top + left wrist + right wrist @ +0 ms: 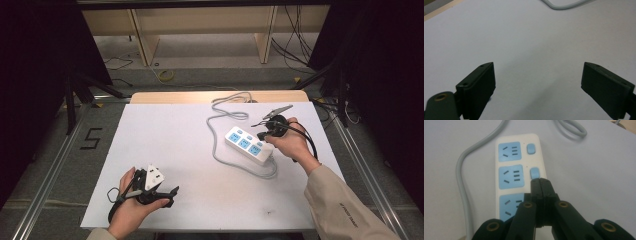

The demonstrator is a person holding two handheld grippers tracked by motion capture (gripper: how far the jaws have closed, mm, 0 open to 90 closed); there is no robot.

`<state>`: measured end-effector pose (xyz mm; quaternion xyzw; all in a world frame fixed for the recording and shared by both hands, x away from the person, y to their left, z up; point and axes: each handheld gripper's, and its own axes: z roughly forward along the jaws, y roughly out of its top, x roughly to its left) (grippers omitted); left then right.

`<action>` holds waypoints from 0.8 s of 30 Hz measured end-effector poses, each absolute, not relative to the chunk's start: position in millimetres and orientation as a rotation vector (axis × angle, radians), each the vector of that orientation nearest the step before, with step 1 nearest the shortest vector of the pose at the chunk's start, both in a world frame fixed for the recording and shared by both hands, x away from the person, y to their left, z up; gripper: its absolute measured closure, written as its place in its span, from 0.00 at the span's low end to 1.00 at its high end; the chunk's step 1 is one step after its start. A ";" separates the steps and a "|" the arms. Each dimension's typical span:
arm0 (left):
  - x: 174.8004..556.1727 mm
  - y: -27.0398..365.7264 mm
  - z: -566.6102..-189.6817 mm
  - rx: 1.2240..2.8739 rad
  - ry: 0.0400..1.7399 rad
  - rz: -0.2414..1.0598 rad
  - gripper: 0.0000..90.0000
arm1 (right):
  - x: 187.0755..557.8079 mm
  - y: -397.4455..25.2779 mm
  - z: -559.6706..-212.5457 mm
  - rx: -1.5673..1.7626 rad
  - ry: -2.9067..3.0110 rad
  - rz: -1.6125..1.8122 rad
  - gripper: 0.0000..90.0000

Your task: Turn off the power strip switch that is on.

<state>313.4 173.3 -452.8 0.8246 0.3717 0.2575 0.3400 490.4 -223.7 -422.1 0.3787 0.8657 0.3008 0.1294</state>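
While your right gripper (540,181) has its jaws pressed together with nothing between them, their tips sit at the near edge of the middle switch (534,173) on the power strip (510,162), so you appear to be poking that rocker rather than lifting anything. Judge the power strip as a light, rigid plastic block with a smooth shell: it will likely skate on the white table (165,150) if you push sideways, so press straight down on the switch, and if you need to steady or move it, take it across its 2 long sides, clear of the 3 blue sockets. Its grey cable (220,120) looks stiff enough to tug the power strip around. Your left gripper (167,196) rests well apart from the power strip, toward your side of the table, jaws spread wide and holding nothing. From the right gripper view you get the exact tip contact and the 2 switches beyond it, which the high view is too small to show. From the high view you get how the cable loops away from the power strip's far end and back along its near side.
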 end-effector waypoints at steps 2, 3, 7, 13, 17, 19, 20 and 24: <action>313.3 173.2 -452.6 2.146 0.966 0.671 0.13 | 488.2 -224.8 -421.7 1.097 2.517 0.875 1.00; 313.4 173.2 -452.7 2.146 0.967 0.671 0.13 | 486.9 -225.4 -421.1 1.095 2.517 0.873 1.00; 313.7 172.9 -452.9 2.147 0.967 0.672 0.13 | 483.2 -227.9 -420.1 1.097 2.514 0.888 1.00; 313.8 172.7 -452.9 2.147 0.968 0.672 0.13 | 477.9 -231.1 -418.5 1.092 2.516 0.895 1.00; 313.7 172.8 -452.9 2.147 0.967 0.672 0.13 | 473.9 -232.8 -417.8 1.090 2.515 0.898 1.00; 313.8 172.8 -453.0 2.146 0.968 0.672 0.13 | 472.3 -233.6 -417.6 1.088 2.514 0.900 1.00; 313.9 172.8 -452.9 2.146 0.968 0.671 0.13 | 471.8 -234.1 -417.7 1.082 2.512 0.903 1.00; 313.8 172.8 -452.8 2.145 0.969 0.671 0.13 | 468.9 -236.1 -417.8 1.084 2.514 0.904 1.00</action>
